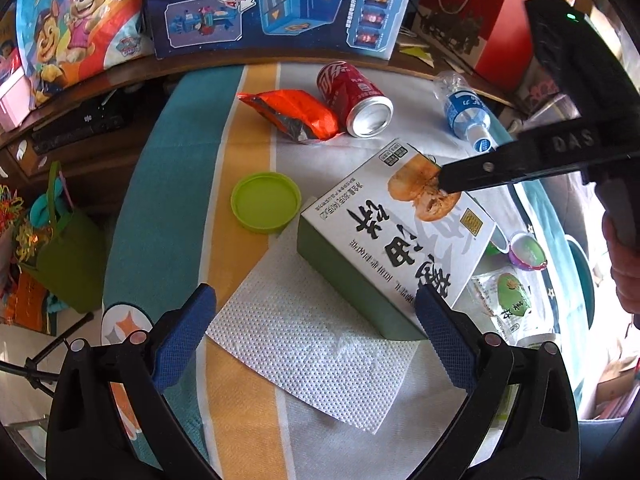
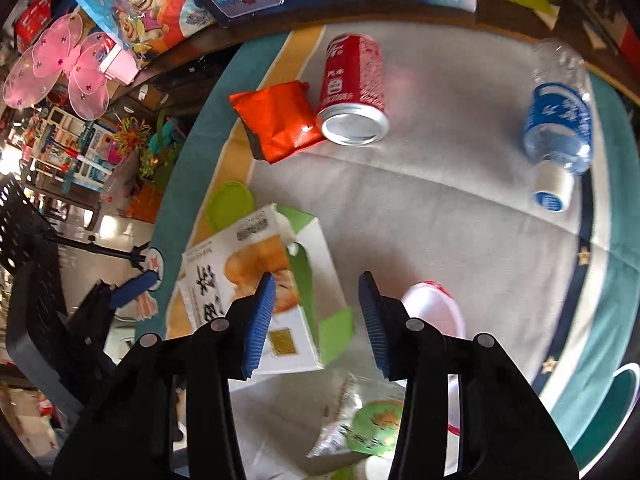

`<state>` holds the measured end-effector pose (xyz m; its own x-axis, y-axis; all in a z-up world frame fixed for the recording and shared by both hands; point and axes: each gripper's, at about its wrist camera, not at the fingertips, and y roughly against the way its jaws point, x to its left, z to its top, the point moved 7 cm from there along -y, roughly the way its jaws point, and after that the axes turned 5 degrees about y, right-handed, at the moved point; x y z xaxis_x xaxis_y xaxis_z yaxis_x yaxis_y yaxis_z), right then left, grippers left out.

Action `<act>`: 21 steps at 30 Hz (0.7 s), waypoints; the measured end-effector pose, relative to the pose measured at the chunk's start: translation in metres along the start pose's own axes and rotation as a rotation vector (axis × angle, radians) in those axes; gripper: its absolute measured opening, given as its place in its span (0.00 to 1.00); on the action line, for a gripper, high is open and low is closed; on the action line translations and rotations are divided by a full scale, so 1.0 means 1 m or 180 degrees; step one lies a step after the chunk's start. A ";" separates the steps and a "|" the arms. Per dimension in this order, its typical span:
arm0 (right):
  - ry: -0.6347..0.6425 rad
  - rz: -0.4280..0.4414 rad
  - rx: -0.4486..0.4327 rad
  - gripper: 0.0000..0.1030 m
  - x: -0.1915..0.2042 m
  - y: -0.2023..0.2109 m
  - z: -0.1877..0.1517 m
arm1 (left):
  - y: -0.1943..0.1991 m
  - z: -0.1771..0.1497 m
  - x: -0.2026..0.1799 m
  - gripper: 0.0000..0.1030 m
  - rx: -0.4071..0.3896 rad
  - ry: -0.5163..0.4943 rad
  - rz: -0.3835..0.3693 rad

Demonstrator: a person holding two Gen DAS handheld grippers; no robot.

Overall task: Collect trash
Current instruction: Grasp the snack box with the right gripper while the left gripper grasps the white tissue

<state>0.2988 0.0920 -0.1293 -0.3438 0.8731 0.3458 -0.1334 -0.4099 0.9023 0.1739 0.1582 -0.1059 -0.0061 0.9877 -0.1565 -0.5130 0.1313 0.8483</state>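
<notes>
Trash lies on a striped cloth table (image 1: 240, 120). A white and green food box (image 1: 396, 236) rests partly on a white paper towel (image 1: 312, 344). My left gripper (image 1: 316, 328) is open and empty above the towel, its right finger beside the box's near corner. My right gripper (image 2: 318, 320) is open and empty over the box's open end (image 2: 304, 304); it also shows in the left wrist view (image 1: 444, 180). A red soda can (image 1: 354, 98), an orange snack bag (image 1: 296, 112), a blue-labelled plastic bottle (image 1: 466, 110) and a green lid (image 1: 265, 201) lie farther off.
A green-labelled clear wrapper (image 2: 368, 420) and a small cup (image 1: 528, 250) lie at the right of the box. Toy boxes (image 1: 280, 4) stand behind the table. A green bag (image 1: 68, 256) sits on the floor at the left.
</notes>
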 end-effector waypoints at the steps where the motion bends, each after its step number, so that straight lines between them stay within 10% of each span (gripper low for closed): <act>1: -0.0007 0.0033 0.0021 0.41 0.003 -0.003 -0.001 | 0.000 0.000 0.001 0.97 0.0002 0.0005 -0.0017; 12: 0.0283 0.0316 0.0080 0.20 0.071 -0.001 -0.007 | 0.009 -0.018 0.030 0.97 0.0022 0.0028 0.0045; 21: 0.0784 -0.0045 -0.0062 0.01 0.120 -0.008 -0.013 | 0.014 -0.046 0.055 0.96 0.0164 0.0133 0.0074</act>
<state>0.2464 0.1963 -0.0988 -0.5578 0.7889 0.2577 -0.1571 -0.4052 0.9006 0.1269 0.2100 -0.1264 -0.0540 0.9862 -0.1565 -0.4675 0.1135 0.8767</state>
